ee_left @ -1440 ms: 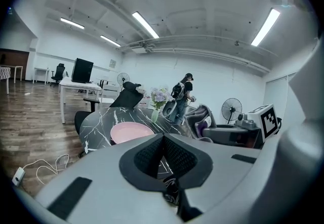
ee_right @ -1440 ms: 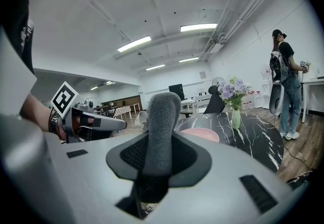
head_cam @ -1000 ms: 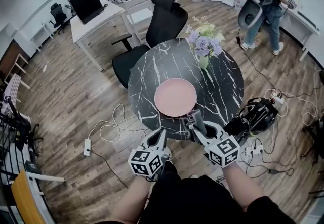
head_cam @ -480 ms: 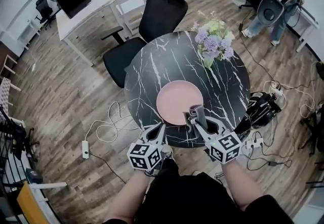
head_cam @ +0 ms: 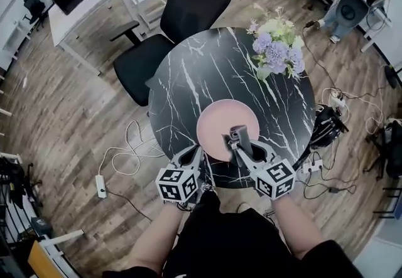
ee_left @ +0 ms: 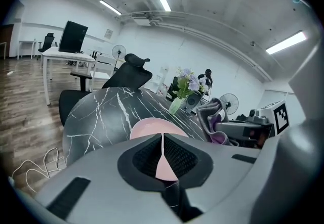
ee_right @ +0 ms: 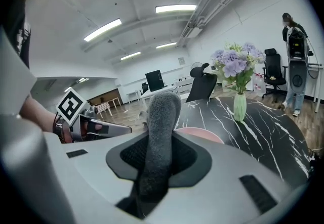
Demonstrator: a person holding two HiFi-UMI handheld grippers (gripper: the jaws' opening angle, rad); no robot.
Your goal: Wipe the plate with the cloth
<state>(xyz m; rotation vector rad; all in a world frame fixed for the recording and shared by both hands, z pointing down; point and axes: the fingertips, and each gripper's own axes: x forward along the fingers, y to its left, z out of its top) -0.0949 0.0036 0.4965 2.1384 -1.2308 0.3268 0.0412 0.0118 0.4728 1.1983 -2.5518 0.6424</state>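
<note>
A white power strip (head_cam: 100, 186) and loose cables were laid on the wooden floor, well to the left of the left jaws.

The left gripper (ee_left: 163, 139) was found with its jaws pressed together. Only a hairline slit was left between the pads, and nothing was held in them. The jaw tips were positioned at the near rim of the round black marble table (head_cam: 182, 82). A black office chair (head_cam: 188, 7) was placed beyond the table, far ahead of these jaws.

The pink plate (head_cam: 217, 120) was laid flat on the table top, ahead of the left jaws and slightly to their right. No contact between these jaws and the plate was made out.

The right gripper (head_cam: 237, 142) was positioned just beside the left one, on its right. Its jaws were closed on a grey cloth (ee_right: 161, 117). The cloth was pinched between the pads and stood up above them as a thick folded roll. In the head view, the cloth and the jaw tips were placed over the near edge of the plate. Whether the cloth was touching the plate could not be determined. The greater part of the plate was left uncovered beyond the right jaws.

A vase of lilac and white flowers (head_cam: 276, 51) was stood upright near the far edge of the table, further ahead of the right jaws and to their right.
</note>
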